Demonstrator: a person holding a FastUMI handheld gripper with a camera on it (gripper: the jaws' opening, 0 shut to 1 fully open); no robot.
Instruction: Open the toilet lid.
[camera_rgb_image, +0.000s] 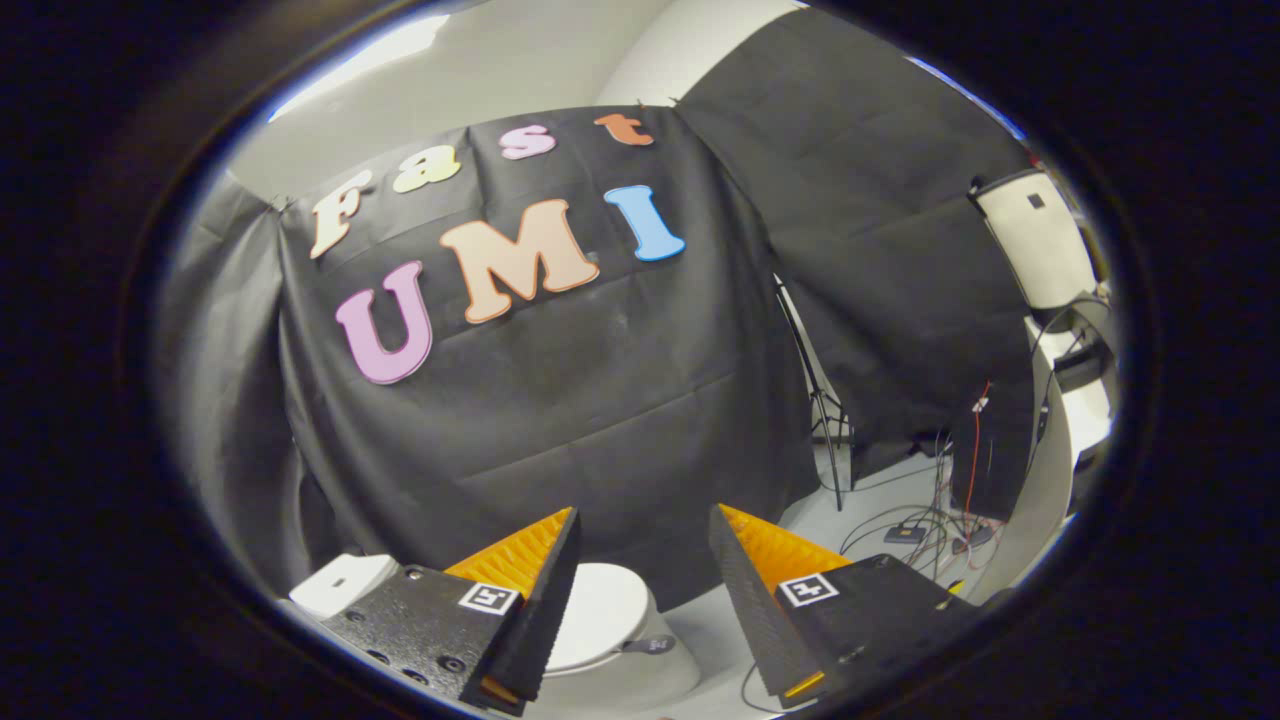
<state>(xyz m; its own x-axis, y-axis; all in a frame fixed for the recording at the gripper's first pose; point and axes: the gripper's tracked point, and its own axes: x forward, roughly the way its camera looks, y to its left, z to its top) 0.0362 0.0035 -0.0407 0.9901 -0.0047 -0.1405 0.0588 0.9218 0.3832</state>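
Gap between fingers (560, 575): open, nothing in it
Below: toilet lid (600, 610) closed
Right: cables (920, 525) and tripod (820, 400) on floor

The tool (645, 530) hangs in the air, fingers spread apart, gripping nothing.

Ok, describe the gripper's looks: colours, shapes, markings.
The gripper has two wedge-shaped fingers that taper to points. Their faces are orange and ribbed, and their dark edges are finely ridged. Each sits on a black textured block with a small square black-and-white marker; the left block also shows screw holes. The fingers stand apart with nothing between them.
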